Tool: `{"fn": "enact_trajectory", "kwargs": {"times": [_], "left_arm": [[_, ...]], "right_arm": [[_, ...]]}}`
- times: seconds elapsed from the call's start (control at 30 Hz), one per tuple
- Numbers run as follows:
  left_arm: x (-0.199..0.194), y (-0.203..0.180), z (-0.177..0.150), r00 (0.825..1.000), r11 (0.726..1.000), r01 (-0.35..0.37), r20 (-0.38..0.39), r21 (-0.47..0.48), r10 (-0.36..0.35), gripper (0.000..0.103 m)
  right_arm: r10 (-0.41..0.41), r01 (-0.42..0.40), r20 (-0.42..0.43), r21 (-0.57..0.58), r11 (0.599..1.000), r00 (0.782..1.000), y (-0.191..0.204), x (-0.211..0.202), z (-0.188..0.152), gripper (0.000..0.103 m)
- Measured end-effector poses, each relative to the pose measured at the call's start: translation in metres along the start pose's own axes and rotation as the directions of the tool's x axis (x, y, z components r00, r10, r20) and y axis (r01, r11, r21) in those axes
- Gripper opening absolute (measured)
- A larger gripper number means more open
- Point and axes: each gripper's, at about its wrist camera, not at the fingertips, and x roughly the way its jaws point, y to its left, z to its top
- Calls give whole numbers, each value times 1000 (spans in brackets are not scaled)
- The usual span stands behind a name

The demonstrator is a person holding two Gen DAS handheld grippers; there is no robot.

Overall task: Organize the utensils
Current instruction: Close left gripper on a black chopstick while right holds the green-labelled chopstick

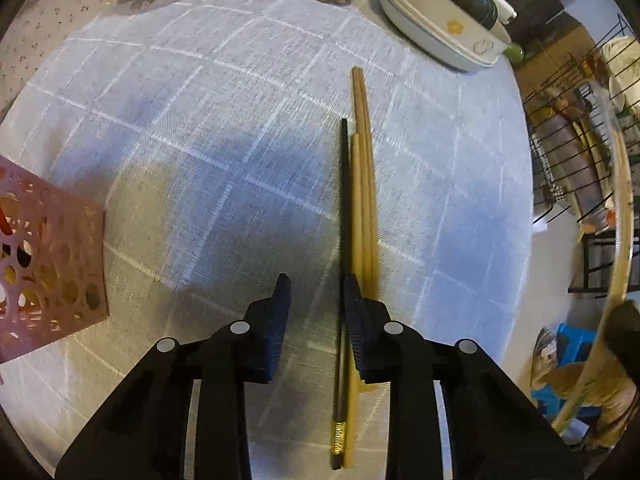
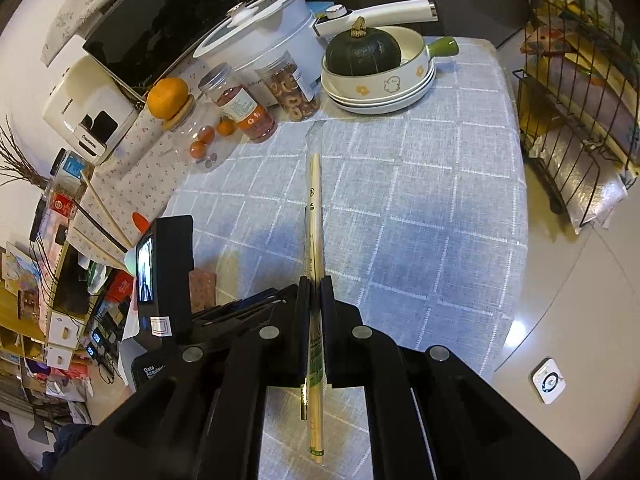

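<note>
In the left wrist view a black chopstick [image 1: 343,208] with a gold band lies on the blue checked cloth beside several wooden chopsticks [image 1: 364,168]. My left gripper [image 1: 317,284] hangs over their near ends, jaws partly apart. The black chopstick runs along the inner face of the right finger [image 1: 354,312], and the other pad stands clear of it. In the right wrist view my right gripper [image 2: 315,284] is shut on a wrapped pair of pale chopsticks [image 2: 315,208], held above the table and pointing away.
A pink perforated basket [image 1: 48,264] with utensils stands at the left. Stacked bowls with a green squash [image 2: 362,54], jars [image 2: 240,108], oranges and a white pot line the far side. A wire rack [image 2: 576,92] stands past the table's right edge.
</note>
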Motion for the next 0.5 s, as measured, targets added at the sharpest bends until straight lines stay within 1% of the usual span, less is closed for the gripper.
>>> {"fn": "enact_trajectory", "kwargs": {"times": [0.1,0.17,0.23,0.3,0.33,0.4,0.43,0.5], "left_arm": [[1,-6,0,1000,1000,-8,9,28,8,26],[9,-8,-1,999,999,-31,-9,37,31,26],[10,-11,-1,998,997,-57,3,55,57,28],[12,-16,1,997,995,-72,0,73,73,26],[13,-16,3,997,994,-76,-2,74,76,23],[15,-15,6,996,994,-88,-6,71,88,12],[16,-15,7,995,993,-96,-6,72,96,8],[14,-12,8,996,993,-92,-9,74,93,7]], "right_arm": [[0,0,-2,10,1000,1000,-2,0,0,6],[3,-3,0,8,1000,1000,-1,-1,-1,6],[3,-3,0,6,1000,1000,-2,-2,-1,6],[6,-6,3,8,1000,1000,-2,-4,-2,6],[7,-7,5,11,1000,1000,-4,-5,-2,6],[5,-5,8,18,1000,1000,-5,-6,-2,6],[6,-6,9,19,1000,1000,-6,-6,-1,6],[7,-7,11,18,1000,1000,-6,-7,-1,6]]}}
